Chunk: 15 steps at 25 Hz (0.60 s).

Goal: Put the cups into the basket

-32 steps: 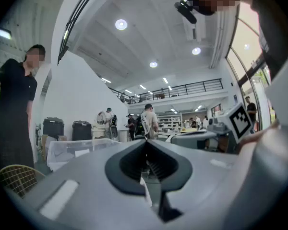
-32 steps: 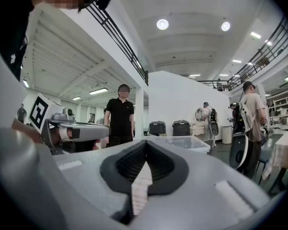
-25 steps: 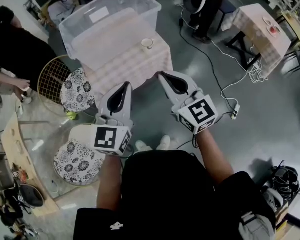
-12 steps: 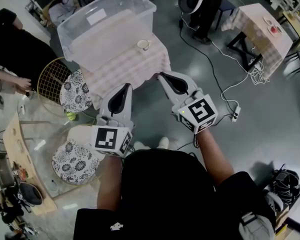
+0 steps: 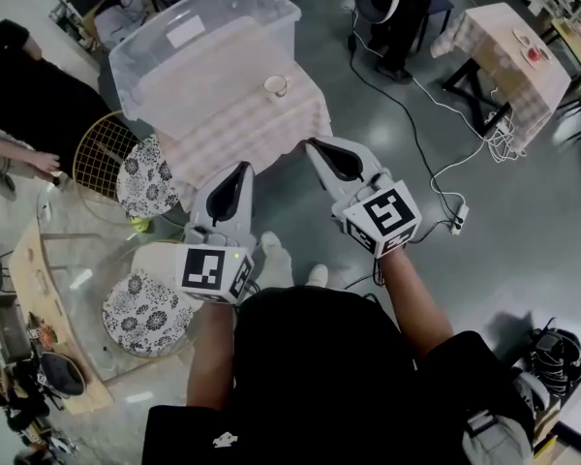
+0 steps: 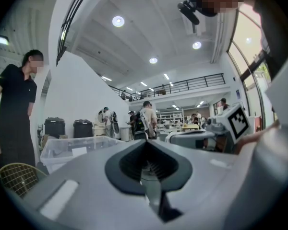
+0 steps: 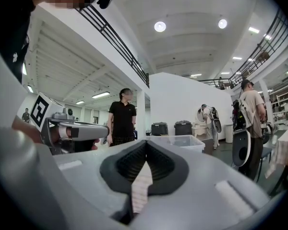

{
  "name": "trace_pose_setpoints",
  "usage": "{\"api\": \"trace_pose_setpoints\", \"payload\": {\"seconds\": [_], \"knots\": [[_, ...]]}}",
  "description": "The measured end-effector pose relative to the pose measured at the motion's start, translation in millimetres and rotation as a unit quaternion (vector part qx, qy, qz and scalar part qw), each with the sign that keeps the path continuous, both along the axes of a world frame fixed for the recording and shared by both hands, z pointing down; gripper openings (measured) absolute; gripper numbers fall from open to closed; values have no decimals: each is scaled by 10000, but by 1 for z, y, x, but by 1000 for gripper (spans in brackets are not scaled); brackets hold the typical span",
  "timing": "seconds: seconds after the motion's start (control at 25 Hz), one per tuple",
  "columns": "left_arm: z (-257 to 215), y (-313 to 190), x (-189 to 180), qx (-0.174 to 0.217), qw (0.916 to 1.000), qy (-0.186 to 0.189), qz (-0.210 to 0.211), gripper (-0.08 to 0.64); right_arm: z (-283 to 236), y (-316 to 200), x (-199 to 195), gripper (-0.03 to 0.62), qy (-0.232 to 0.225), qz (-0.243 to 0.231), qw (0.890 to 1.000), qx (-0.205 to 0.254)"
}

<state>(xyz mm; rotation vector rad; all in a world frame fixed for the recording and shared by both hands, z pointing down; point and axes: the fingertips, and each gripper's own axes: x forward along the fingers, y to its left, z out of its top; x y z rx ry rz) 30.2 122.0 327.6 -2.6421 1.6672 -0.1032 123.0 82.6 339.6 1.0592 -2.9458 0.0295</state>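
A small pale cup stands on a table with a checked cloth, just right of a large clear plastic bin. The bin looks empty. My left gripper and right gripper are held side by side over the table's near edge, well short of the cup. Each has its jaws pressed together with nothing between them. In the left gripper view the left gripper points level at the bin. The right gripper likewise faces the bin.
A gold wire basket and two floral stools sit left of the table. A cable with a power strip lies on the floor at right. Beyond it is a second clothed table. A person in black stands at left.
Both grippers keep their pose and stay shut. The view has shifted slightly, and a shoe has stepped forward under the grippers.
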Motion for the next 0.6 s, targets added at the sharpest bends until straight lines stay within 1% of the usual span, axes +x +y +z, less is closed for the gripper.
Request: {"api": "trace_pose_setpoints", "payload": {"seconds": [0.32,0.6], "knots": [[3,-17,-6,-1,10000,45,43,5,2,-15,-8,2,54,11,10000,-8],[3,-46,-30,-9,10000,96,-2,5,1,-44,-32,2,87,-48,10000,6]]}}
